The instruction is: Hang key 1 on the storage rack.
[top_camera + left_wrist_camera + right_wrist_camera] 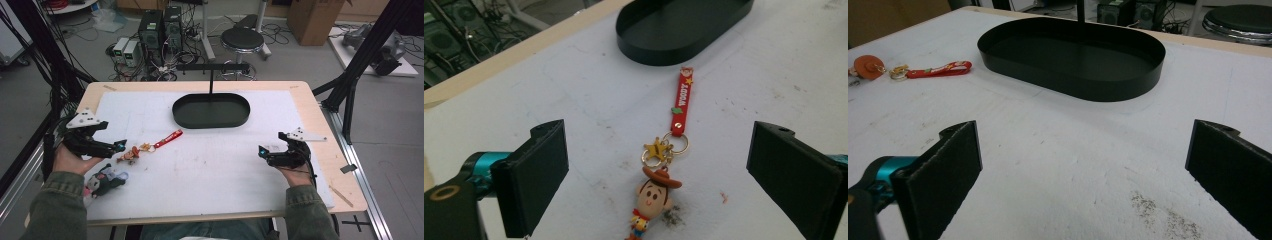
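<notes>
A cowboy-figure keychain (131, 155) with a gold star ring and a red strap (168, 138) lies on the white mat, left of centre. In the left gripper view the figure (651, 200) lies between the wide-apart jaws, strap (681, 101) pointing toward the tray. My left gripper (119, 146) is open just left of the figure. A black oval tray (211, 111) with an upright T-stand sits at the back centre; its rim (1073, 85) faces my right gripper. My right gripper (262, 152) is open over bare mat at the right, jaws holding nothing.
A dark plush toy (106, 180) lies near the front left, under my left wrist. The white mat (215, 170) covers a wooden table. On the floor behind the table are computer towers (159, 30), cables and a black stool (242, 39). Black frame posts stand on both sides.
</notes>
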Action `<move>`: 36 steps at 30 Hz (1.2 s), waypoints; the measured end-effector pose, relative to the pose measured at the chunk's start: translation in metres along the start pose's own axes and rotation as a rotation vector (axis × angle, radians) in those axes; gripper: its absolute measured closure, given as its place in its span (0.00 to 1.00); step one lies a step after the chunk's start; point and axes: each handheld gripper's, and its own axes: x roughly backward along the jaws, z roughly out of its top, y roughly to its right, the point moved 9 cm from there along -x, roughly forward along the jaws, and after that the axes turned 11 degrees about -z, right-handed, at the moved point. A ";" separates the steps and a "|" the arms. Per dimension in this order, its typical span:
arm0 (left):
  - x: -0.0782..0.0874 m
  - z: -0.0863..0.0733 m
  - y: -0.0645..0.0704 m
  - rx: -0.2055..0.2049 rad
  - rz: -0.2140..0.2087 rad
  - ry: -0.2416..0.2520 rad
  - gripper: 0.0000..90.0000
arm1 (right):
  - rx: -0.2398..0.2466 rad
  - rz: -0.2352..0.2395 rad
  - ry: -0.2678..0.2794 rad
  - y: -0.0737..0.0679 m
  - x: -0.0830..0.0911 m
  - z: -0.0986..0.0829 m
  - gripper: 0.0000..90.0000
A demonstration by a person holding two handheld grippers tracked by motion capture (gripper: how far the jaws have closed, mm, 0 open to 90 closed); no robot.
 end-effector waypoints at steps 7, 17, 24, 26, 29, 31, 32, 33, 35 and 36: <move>-0.028 0.018 0.001 -0.036 -0.041 -0.067 0.11 | -0.013 -0.012 0.007 0.003 0.000 0.001 0.01; -0.052 0.038 0.000 -0.057 -0.063 -0.109 0.11 | -0.014 -0.009 0.008 0.003 0.001 0.001 0.01; -0.074 0.050 0.006 -0.087 -0.099 -0.163 0.11 | -0.017 -0.006 0.006 0.004 0.001 0.001 0.01; -0.079 0.053 0.006 -0.094 -0.103 -0.179 0.11 | -0.014 -0.004 0.005 0.004 0.000 0.001 0.01; -0.083 0.055 0.006 -0.102 -0.109 -0.194 0.11 | -0.015 -0.004 0.004 0.004 0.000 0.001 0.01; -0.088 0.057 0.005 -0.107 -0.110 -0.214 0.11 | -0.010 -0.005 0.004 0.004 0.000 0.000 0.01; -0.090 0.058 0.004 -0.107 -0.112 -0.222 0.11 | -0.010 -0.005 0.003 0.004 0.000 0.000 0.01; -0.092 0.058 0.003 -0.107 -0.113 -0.229 0.11 | -0.008 -0.006 0.004 0.004 0.000 0.000 0.01; -0.097 0.061 0.003 -0.107 -0.115 -0.238 0.11 | -0.006 -0.008 0.008 0.004 0.000 0.000 0.01; -0.097 0.061 0.003 -0.107 -0.115 -0.238 0.11 | -0.006 -0.008 0.008 0.004 0.000 0.000 0.01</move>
